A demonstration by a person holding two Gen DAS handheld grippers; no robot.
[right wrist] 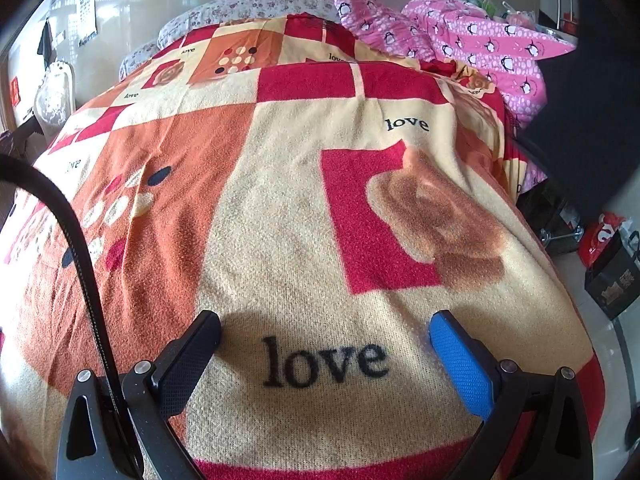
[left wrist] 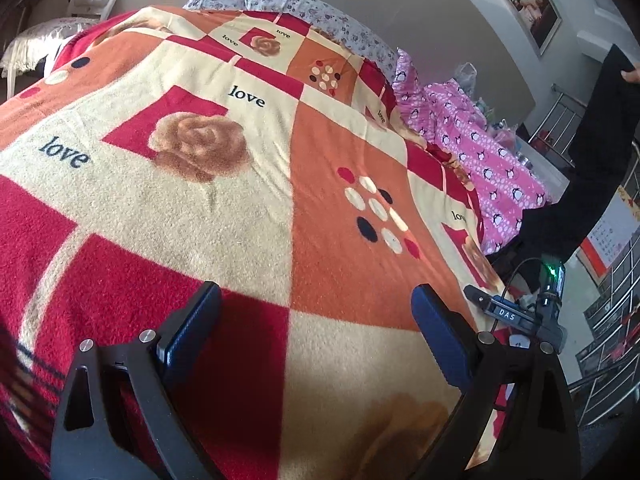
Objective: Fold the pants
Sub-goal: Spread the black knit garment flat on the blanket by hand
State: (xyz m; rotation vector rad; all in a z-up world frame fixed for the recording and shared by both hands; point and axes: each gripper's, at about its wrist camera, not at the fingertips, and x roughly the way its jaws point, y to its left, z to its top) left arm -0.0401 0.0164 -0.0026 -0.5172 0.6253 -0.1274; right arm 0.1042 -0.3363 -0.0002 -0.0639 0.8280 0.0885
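Black pants (left wrist: 596, 152) hang beyond the bed's right side, held up at the top by a person's hand (left wrist: 631, 75). The same black fabric (right wrist: 580, 112) fills the right edge of the right wrist view. My left gripper (left wrist: 318, 294) is open over the red, orange and cream "love" blanket (left wrist: 248, 208), nothing between its fingers. My right gripper (right wrist: 325, 320) is also open and empty, low over the blanket (right wrist: 288, 208) above a printed "love". Neither gripper is near the pants.
A pink penguin-print quilt (left wrist: 480, 152) is bunched along the bed's right side (right wrist: 480, 40). Floral pillows (left wrist: 280, 4) lie at the head. A black device marked DAS (left wrist: 516, 314) with a green light sits off the bed's right edge. Boxes and bags (right wrist: 608, 264) stand on the floor.
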